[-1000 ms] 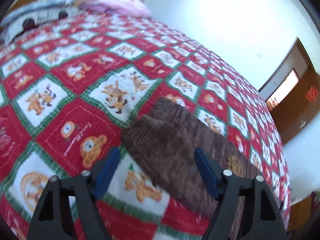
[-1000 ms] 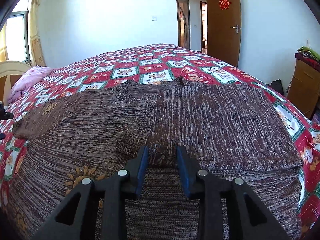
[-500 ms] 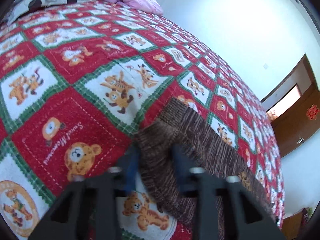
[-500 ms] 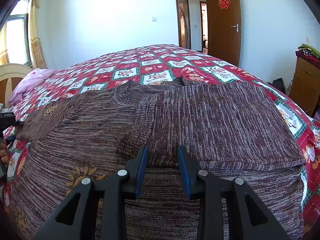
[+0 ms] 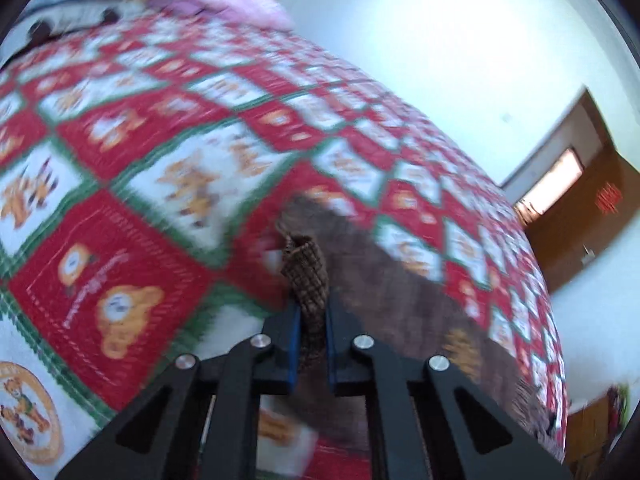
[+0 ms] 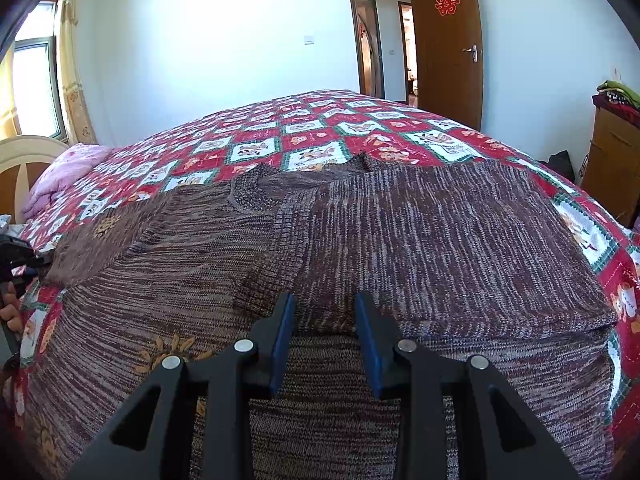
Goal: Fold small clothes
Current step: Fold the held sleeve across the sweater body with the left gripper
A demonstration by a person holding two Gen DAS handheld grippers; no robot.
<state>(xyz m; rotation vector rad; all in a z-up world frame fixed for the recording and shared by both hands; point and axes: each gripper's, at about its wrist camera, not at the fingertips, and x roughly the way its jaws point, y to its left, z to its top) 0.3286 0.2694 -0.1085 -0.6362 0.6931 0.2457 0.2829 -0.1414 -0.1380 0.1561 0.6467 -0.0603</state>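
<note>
A brown knitted sweater [image 6: 360,240] lies flat on the bed, its right sleeve folded across the body. Its left sleeve [image 6: 100,240] stretches out to the left. My left gripper [image 5: 311,312] is shut on the ribbed cuff [image 5: 306,276] of that sleeve and lifts it off the quilt. The left gripper also shows at the left edge of the right wrist view [image 6: 16,258]. My right gripper [image 6: 325,316] is open and empty, just above the sweater's lower body near the folded sleeve's cuff.
The bed is covered by a red, white and green cartoon quilt [image 6: 304,136]. A pink pillow [image 6: 60,176] and a headboard [image 6: 24,160] are at the far left. A brown door [image 6: 448,48] and a wooden cabinet [image 6: 612,152] stand to the right.
My left gripper has closed on the sleeve cuff and raised it; it was open around the cuff a second ago. The right gripper has stayed still.
</note>
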